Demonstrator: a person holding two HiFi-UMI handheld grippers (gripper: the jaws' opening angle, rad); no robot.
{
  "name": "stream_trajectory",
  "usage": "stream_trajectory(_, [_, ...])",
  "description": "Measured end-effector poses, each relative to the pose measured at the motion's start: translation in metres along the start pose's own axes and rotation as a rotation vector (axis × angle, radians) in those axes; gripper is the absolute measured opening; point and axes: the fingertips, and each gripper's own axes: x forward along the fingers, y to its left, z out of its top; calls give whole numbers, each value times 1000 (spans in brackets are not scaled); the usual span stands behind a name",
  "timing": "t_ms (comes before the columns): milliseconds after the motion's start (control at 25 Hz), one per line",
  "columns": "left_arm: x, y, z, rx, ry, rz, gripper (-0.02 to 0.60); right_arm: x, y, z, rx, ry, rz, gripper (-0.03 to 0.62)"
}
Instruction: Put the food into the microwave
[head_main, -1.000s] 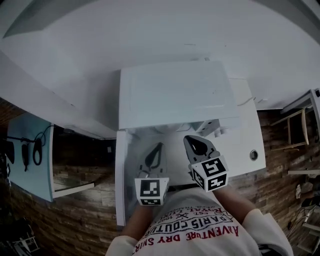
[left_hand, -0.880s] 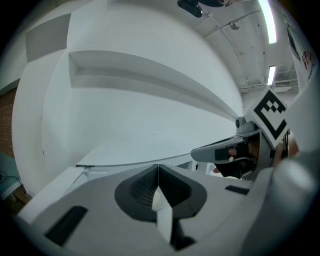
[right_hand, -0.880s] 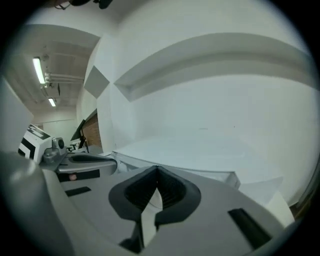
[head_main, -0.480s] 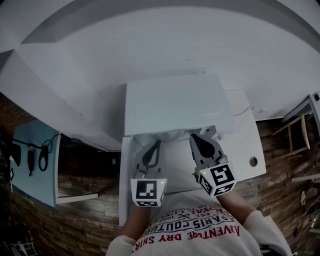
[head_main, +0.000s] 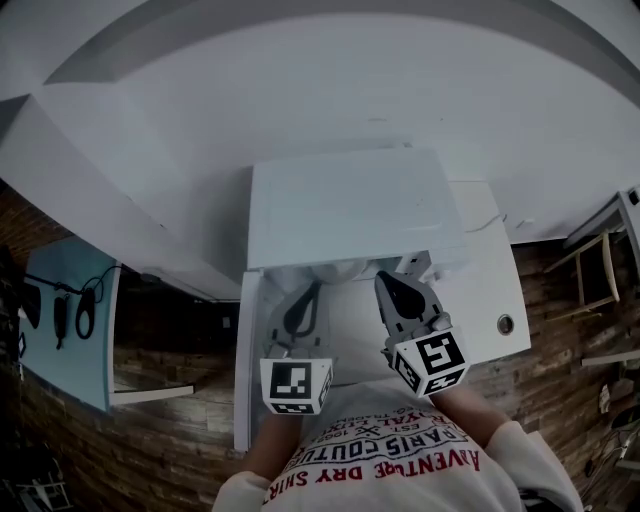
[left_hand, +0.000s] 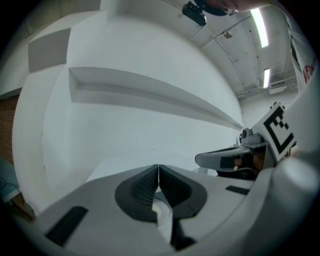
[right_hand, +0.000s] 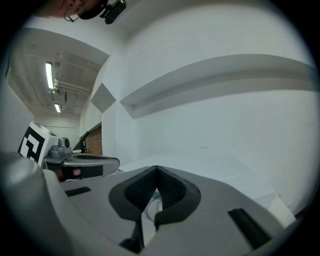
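The white microwave (head_main: 350, 205) is seen from above, against a white wall. A white panel (head_main: 243, 360) runs from its left front corner towards me; it looks like the open door. My left gripper (head_main: 308, 288) and right gripper (head_main: 386, 278) hover side by side just in front of the microwave. In the left gripper view the left gripper (left_hand: 158, 167) has its jaws together with nothing between them. The right gripper (right_hand: 157, 169) looks the same in its own view. A pale curved rim shows beneath each pair of jaws; I cannot tell what it is. No food is in view.
The microwave stands on a white table (head_main: 490, 290) with a round cable hole (head_main: 505, 323) at its right. A white ledge (left_hand: 150, 92) runs along the wall above. Brick-patterned floor (head_main: 150, 420) lies left and right, and a light blue board (head_main: 65, 320) stands at the left.
Both grippers have lifted a little in front of the microwave and stayed shut. The head view has shifted slightly.
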Motion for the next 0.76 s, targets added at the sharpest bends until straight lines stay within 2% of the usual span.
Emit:
stream_trajectory(280, [4,-1,-2,-10,7,-8,8,5,-4,-10,8,28,2,11])
stream_trajectory(560, [7,3,-11,-64,33,1,8,8,-6,-13,9,40,5,11])
stream_trajectory(760, [12,3,-12,-67,38,-1,7,14,-12,-22,65,68,7,11])
